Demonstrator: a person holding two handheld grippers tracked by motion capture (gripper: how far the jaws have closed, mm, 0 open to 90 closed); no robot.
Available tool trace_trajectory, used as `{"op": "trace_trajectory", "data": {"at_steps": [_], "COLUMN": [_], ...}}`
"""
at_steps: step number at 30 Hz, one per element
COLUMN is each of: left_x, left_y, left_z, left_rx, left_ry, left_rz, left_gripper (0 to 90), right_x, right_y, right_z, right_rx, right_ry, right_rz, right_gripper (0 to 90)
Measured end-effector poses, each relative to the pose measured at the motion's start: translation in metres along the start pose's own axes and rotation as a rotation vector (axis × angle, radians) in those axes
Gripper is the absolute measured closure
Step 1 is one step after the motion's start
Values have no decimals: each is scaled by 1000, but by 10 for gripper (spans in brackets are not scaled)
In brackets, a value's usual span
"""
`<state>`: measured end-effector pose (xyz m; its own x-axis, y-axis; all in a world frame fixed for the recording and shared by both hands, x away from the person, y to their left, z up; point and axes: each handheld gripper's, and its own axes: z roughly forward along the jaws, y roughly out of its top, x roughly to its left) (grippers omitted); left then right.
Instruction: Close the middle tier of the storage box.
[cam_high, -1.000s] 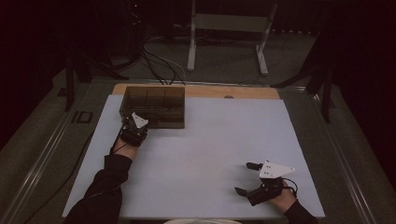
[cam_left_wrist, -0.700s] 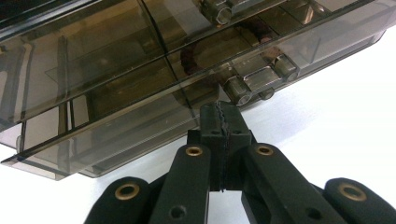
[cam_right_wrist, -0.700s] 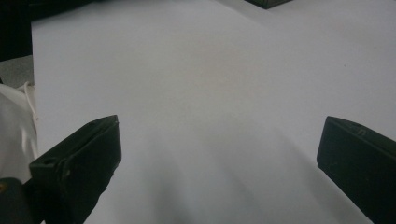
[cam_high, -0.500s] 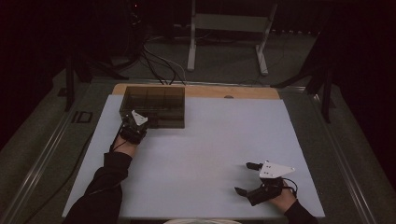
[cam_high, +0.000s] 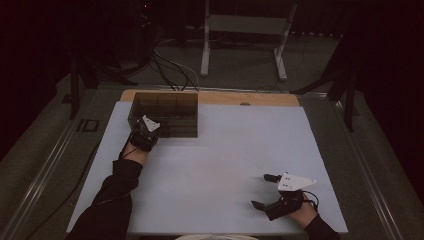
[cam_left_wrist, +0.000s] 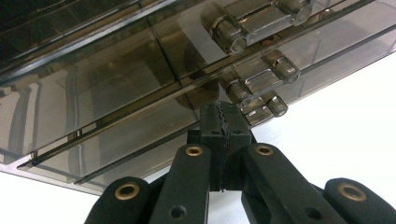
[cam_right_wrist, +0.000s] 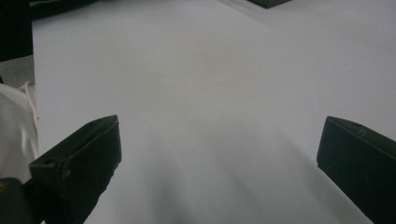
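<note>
A smoky transparent compartment box (cam_high: 167, 112) stands at the table's far left; its wall (cam_left_wrist: 116, 79) carries clear hinge barrels (cam_left_wrist: 254, 81). My left gripper (cam_high: 145, 125) is at the box's front left corner. Its jaws are shut, with the tips (cam_left_wrist: 219, 116) pressed against the seam in the box's wall. I cannot tell whether a thin lip is pinched between them. My right gripper (cam_high: 260, 190) rests near the table's front right, wide open with nothing between its fingers (cam_right_wrist: 81, 158), over bare white surface.
The white tabletop (cam_high: 225, 150) has a wooden strip (cam_high: 250, 97) along its far edge. A metal stand (cam_high: 245, 30) and cables (cam_high: 165, 65) lie on the floor beyond. A corner of the box (cam_right_wrist: 268, 2) shows far off in the right gripper view.
My left gripper has crept slightly forward against the box. The right gripper has not moved.
</note>
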<state>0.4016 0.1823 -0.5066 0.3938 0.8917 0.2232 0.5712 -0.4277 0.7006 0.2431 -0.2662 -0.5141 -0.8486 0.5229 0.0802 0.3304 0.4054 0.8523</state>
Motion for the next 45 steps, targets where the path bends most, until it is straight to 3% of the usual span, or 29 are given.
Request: {"op": "trace_trajectory", "data": {"at_steps": [15,17,27,35,37,40,45], "left_x": [1,0,-5,-6,-6,-7,-8], "left_y": [1,2,-1,-3,-3,-3,-4], "left_z": [1,1,-8,-14,-15,-16,-18], "left_rx": [6,41,52,59,64,73,94], "left_ry": [-9,20,-27,-75,-75,-84,-127], "left_rz": [3,13,24,-22,-24,-22,-17], "left_gripper": [900,900,900,900,828,798,594], "right_x": [0,0,0,0,0,0,0], "right_y": [0,0,0,0,0,0,0], "right_z": [0,0,0,0,0,0,0], "right_rx": [-1,-1,0,1,2,3,4], "right_ry": [2,2,2,1,1,2,1], "right_rz": [2,3,3,3,-1,-2,-2], "right_gripper": [0,0,0,0,0,0,0]}}
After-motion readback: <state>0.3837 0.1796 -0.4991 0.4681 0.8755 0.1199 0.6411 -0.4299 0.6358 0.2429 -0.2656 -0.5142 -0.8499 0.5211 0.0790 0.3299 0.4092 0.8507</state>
